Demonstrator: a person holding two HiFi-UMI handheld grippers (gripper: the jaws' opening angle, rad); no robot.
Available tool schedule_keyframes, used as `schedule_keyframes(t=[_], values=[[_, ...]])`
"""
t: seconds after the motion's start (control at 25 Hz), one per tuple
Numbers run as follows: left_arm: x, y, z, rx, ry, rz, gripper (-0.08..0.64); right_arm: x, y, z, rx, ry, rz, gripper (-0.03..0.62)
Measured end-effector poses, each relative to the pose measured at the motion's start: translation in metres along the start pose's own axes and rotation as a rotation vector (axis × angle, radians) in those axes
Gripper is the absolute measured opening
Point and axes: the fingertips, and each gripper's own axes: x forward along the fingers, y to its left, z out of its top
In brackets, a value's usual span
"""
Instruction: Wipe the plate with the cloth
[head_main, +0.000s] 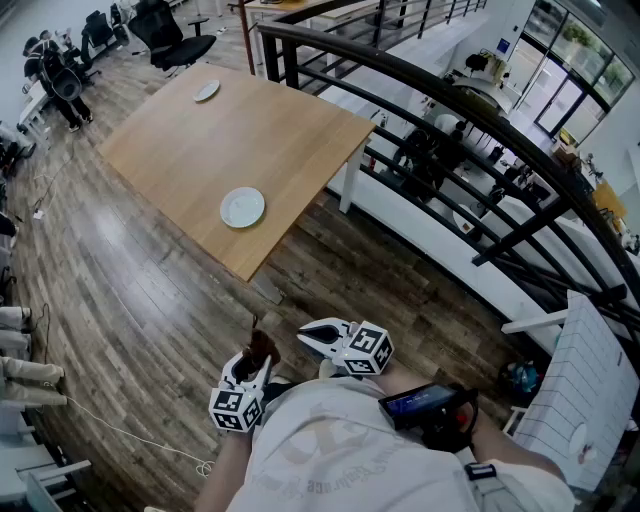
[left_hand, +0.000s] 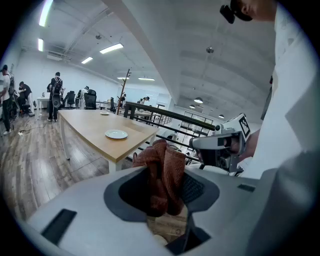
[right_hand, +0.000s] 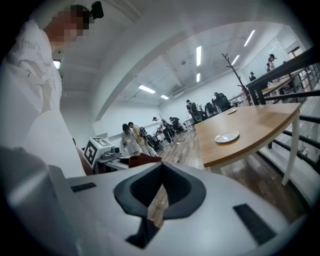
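Note:
A white plate (head_main: 242, 208) lies near the front edge of the wooden table (head_main: 270, 140); it also shows in the left gripper view as the plate (left_hand: 116, 134) and in the right gripper view as the plate (right_hand: 226, 136). My left gripper (head_main: 257, 364) is held close to my body, well short of the table, shut on a crumpled red-brown cloth (left_hand: 163, 177) that sticks up between its jaws. My right gripper (head_main: 308, 339) hangs beside it, shut with nothing in it (right_hand: 161, 175). The cloth (right_hand: 144, 160) peeks out past the right gripper's body.
A second plate (head_main: 206, 91) sits at the table's far side. A dark railing (head_main: 470, 130) runs along the table's right, over a drop. Office chairs (head_main: 170, 35) and people (left_hand: 54, 95) stand at the far end. A cable (head_main: 120, 435) lies on the wood floor.

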Motion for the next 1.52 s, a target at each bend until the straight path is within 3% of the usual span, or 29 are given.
schedule_keyframes(t=[0.16,0.28,0.48,0.68,0.92,1.24,1.52], values=[[0.004,-0.012,-0.003,0.001,0.003,-0.002,0.170,-0.010,0.006,-0.002,-0.026,0.008,0.021,0.012],[0.014,-0.016,-0.002,0.006,-0.004,-0.004,0.169,-0.018,0.000,0.000,0.008,-0.033,0.038,0.012],[0.028,-0.022,0.004,0.015,-0.007,-0.010,0.170,-0.032,-0.021,0.001,0.025,-0.050,-0.013,0.012],[0.001,-0.028,0.003,0.003,-0.005,0.009,0.170,-0.032,-0.007,-0.007,0.029,-0.004,-0.038,0.013],[-0.003,-0.006,0.033,0.052,-0.034,0.044,0.169,-0.006,-0.005,0.025,-0.035,0.018,0.043,0.013],[0.000,-0.005,0.033,0.015,-0.025,0.069,0.170,-0.010,-0.016,0.027,-0.010,0.031,0.031,0.013],[0.024,0.008,0.033,-0.001,0.006,0.041,0.170,0.000,-0.039,0.023,0.027,0.039,0.008,0.012]])
